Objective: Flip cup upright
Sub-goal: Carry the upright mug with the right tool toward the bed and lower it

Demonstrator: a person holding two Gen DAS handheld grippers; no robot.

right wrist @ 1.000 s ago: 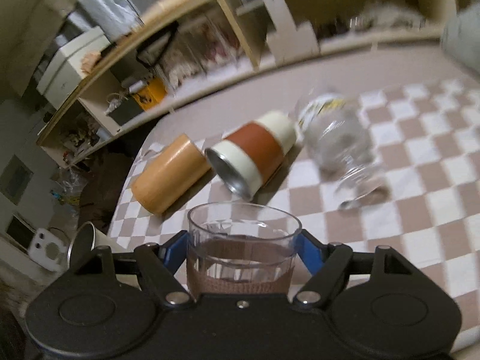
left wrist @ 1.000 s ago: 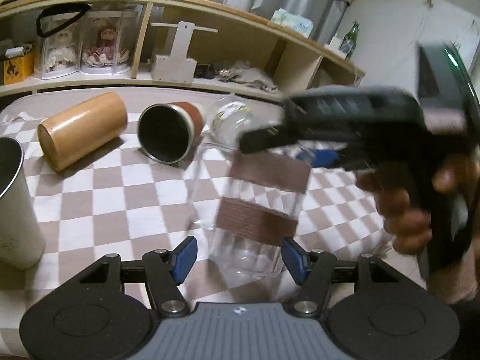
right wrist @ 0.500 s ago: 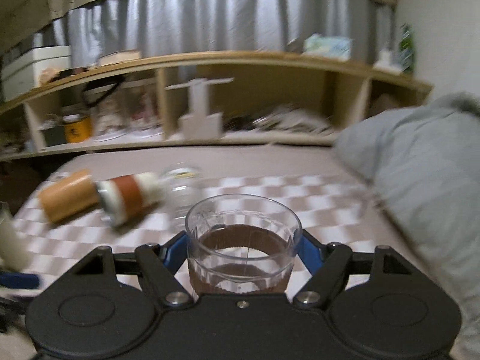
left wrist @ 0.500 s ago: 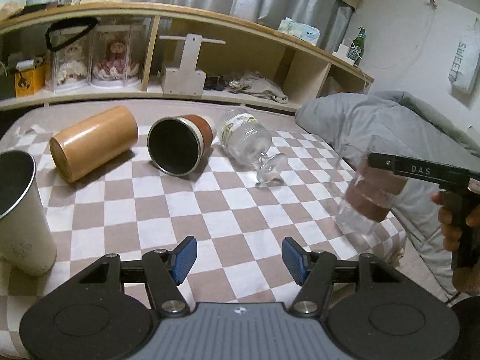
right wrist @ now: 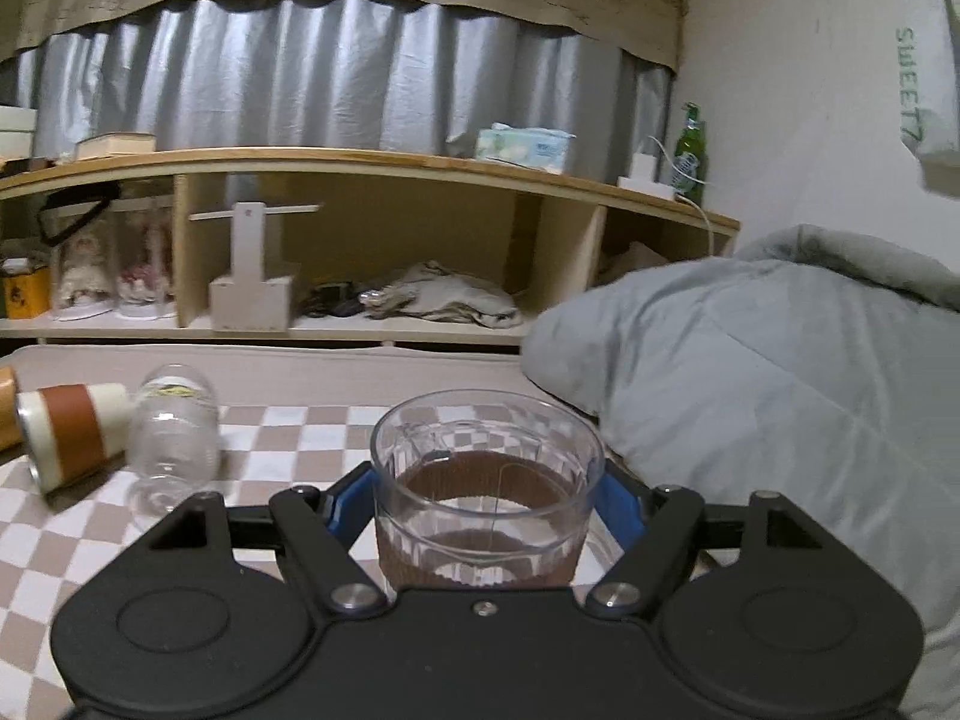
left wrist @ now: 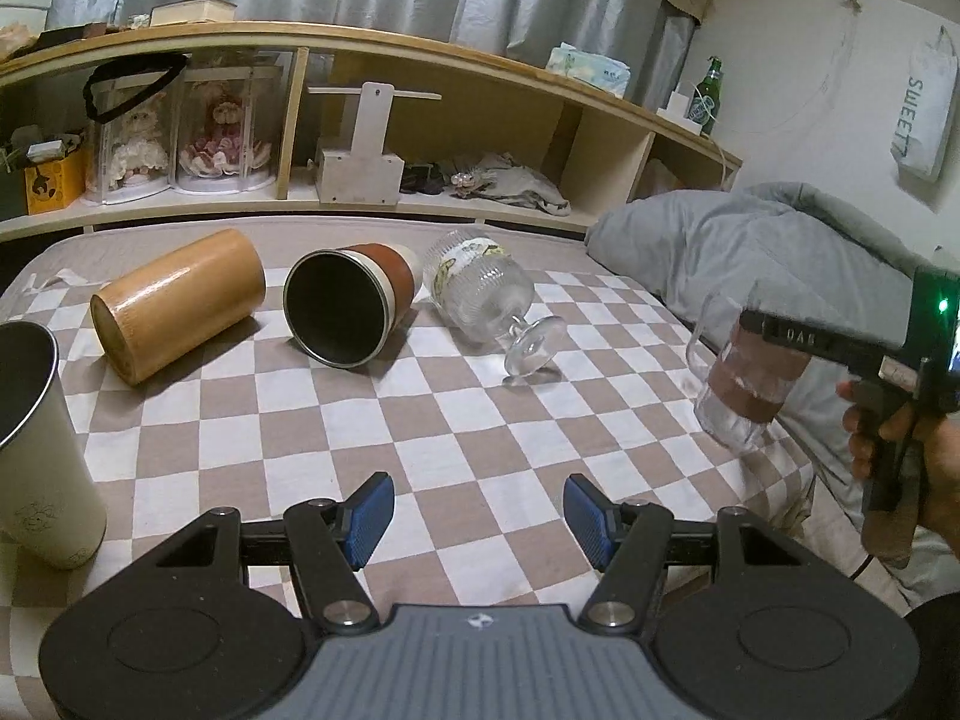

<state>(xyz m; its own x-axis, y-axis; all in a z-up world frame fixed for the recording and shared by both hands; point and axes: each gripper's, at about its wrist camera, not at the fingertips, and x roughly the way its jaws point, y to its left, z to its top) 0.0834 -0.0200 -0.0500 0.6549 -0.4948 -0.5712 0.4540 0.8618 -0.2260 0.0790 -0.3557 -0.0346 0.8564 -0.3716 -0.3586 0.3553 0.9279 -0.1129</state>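
My right gripper point(right wrist: 485, 501) is shut on a clear plastic cup point(right wrist: 486, 480) with brown bands, held mouth up. In the left wrist view the same cup point(left wrist: 747, 375) hangs above the right edge of the checkered cloth point(left wrist: 420, 420), slightly tilted, in the right gripper point(left wrist: 780, 339). My left gripper point(left wrist: 477, 516) is open and empty, low over the cloth's near side. On their sides at the back lie a wooden cup point(left wrist: 180, 303), a brown-banded steel mug point(left wrist: 351, 312) and a clear goblet point(left wrist: 486, 300).
A tall white steel tumbler point(left wrist: 36, 444) stands upright at the left edge. A grey duvet point(left wrist: 750, 252) is piled at the right, close behind the held cup. A wooden shelf point(left wrist: 360, 120) with dolls and clutter runs along the back.
The right gripper carried the clear cup from just in front of my left gripper out to the right edge of the cloth and turned it mouth up. The left gripper stayed open.
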